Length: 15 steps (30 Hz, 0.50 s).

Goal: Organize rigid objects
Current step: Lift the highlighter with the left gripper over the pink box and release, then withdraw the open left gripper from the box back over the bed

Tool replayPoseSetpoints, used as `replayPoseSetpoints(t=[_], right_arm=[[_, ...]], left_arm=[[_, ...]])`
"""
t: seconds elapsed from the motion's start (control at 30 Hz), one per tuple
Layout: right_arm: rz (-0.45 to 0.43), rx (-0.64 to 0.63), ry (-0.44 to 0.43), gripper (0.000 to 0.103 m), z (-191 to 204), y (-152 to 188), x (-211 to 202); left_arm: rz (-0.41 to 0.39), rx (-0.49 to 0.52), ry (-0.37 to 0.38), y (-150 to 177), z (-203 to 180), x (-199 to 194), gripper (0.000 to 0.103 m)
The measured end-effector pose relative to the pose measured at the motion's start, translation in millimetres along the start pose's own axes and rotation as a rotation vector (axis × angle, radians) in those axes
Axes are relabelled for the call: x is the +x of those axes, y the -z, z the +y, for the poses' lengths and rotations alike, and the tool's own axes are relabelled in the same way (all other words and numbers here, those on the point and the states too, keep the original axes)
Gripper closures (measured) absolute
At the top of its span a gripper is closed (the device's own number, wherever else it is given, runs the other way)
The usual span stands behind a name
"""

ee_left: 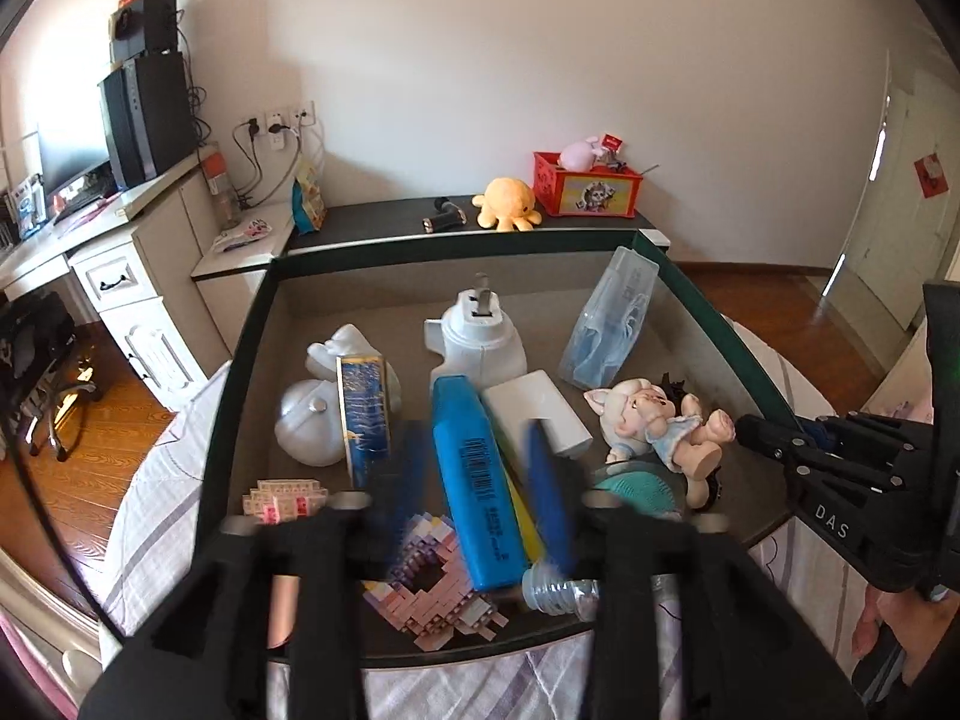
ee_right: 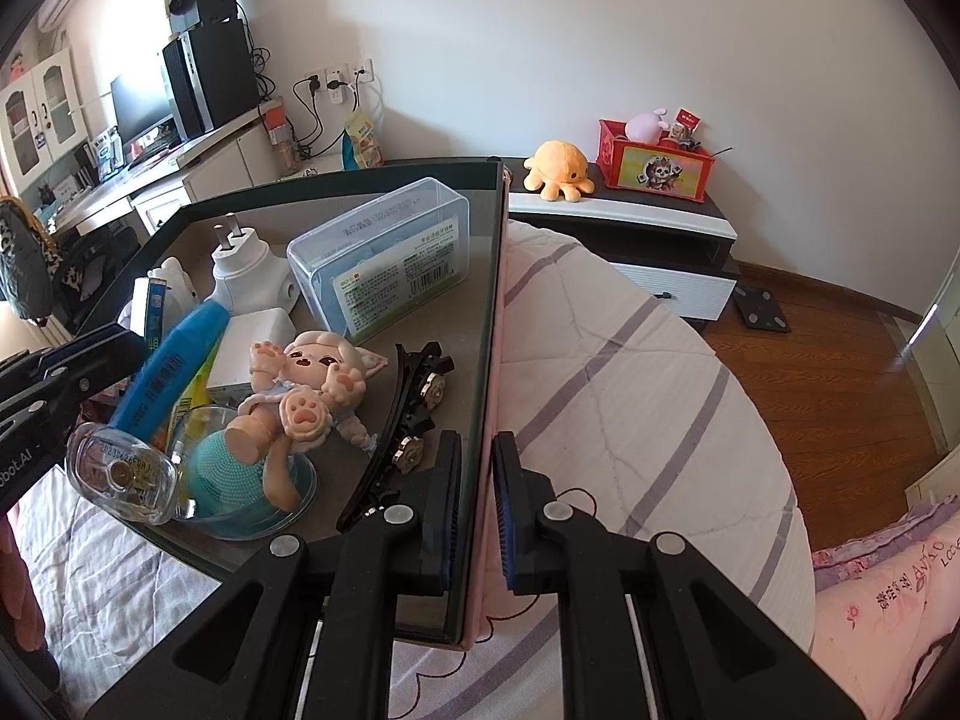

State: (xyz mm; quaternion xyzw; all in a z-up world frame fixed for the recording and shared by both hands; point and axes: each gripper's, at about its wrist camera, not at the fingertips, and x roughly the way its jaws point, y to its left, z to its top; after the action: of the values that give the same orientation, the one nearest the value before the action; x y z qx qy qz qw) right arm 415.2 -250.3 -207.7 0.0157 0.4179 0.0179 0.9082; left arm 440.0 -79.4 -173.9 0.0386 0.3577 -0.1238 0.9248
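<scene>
A dark open box (ee_left: 240,360) lies on the bed, holding rigid items: a blue marker (ee_left: 480,480), a white plug adapter (ee_left: 477,336), a clear plastic case (ee_left: 609,318), a doll (ee_left: 654,420), pink brick models (ee_left: 432,594). My left gripper (ee_left: 474,480) hovers open over the box's near edge, its blurred fingers either side of the marker. My right gripper (ee_right: 477,510) straddles the box's right wall (ee_right: 489,324), one finger inside, one outside, with a narrow gap. The doll (ee_right: 306,384), the black hair clip (ee_right: 408,414) and the clear case (ee_right: 384,246) show in the right wrist view.
The box rests on a striped quilt (ee_right: 630,372). A small clear bottle (ee_right: 120,474) and a teal brush in a bowl (ee_right: 234,480) sit at the box's near corner. A dark nightstand (ee_right: 660,210) carries an orange plush octopus (ee_right: 558,171) and a red box (ee_right: 657,162).
</scene>
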Motion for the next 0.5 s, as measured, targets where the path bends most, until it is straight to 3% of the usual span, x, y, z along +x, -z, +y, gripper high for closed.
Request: replayPoseSetpoints(t=[0.03,0.07,0.13,0.23,0.3,0.33,0.37,0.4,0.43,0.47,0.5], right_arm=[[-0.002,0.003,-0.001,0.092,-0.4,1.3,-1.4],[-0.004,0.004,-0.001,0.091,-0.4,1.7,-3.0],[-0.010,0.006,0.001,0.091,-0.9,2.9,-6.5],[-0.026,0.013,0.008,0.091,1.2,5.7,-15.6],[-0.053,0.025,0.007,0.087,3.1,8.0,-27.1],[-0.070,0.032,-0.010,0.079,4.8,9.6,-34.3],[-0.096,0.040,-0.019,0.060,7.4,11.6,-44.1],[-0.125,0.044,-0.015,0.049,11.1,14.5,-54.0],[-0.157,0.044,-0.015,0.027,15.8,17.3,-65.0],[-0.194,0.046,-0.021,0.016,20.9,21.5,-77.6],[-0.227,0.047,-0.025,0.016,25.8,25.9,-88.9]], left_arm=[[-0.016,0.003,-0.017,0.8,-0.3,-3.4,0.019],[-0.040,0.008,-0.034,1.3,-0.8,-8.3,0.012],[-0.076,0.019,-0.051,2.2,-2.0,-18.8,0.011],[-0.087,0.014,-0.057,4.1,0.8,-30.6,0.000],[-0.100,0.005,-0.065,7.6,2.6,-41.2,0.000],[-0.105,-0.003,-0.068,9.7,3.6,-46.5,0.000],[-0.110,-0.012,-0.074,11.6,4.7,-51.8,0.000],[-0.116,-0.019,-0.078,13.6,5.1,-57.7,0.000],[-0.124,-0.026,-0.082,16.3,6.2,-64.6,0.000],[-0.131,-0.035,-0.089,19.2,7.5,-72.1,0.000],[-0.141,-0.044,-0.097,22.4,8.7,-80.8,0.000]])
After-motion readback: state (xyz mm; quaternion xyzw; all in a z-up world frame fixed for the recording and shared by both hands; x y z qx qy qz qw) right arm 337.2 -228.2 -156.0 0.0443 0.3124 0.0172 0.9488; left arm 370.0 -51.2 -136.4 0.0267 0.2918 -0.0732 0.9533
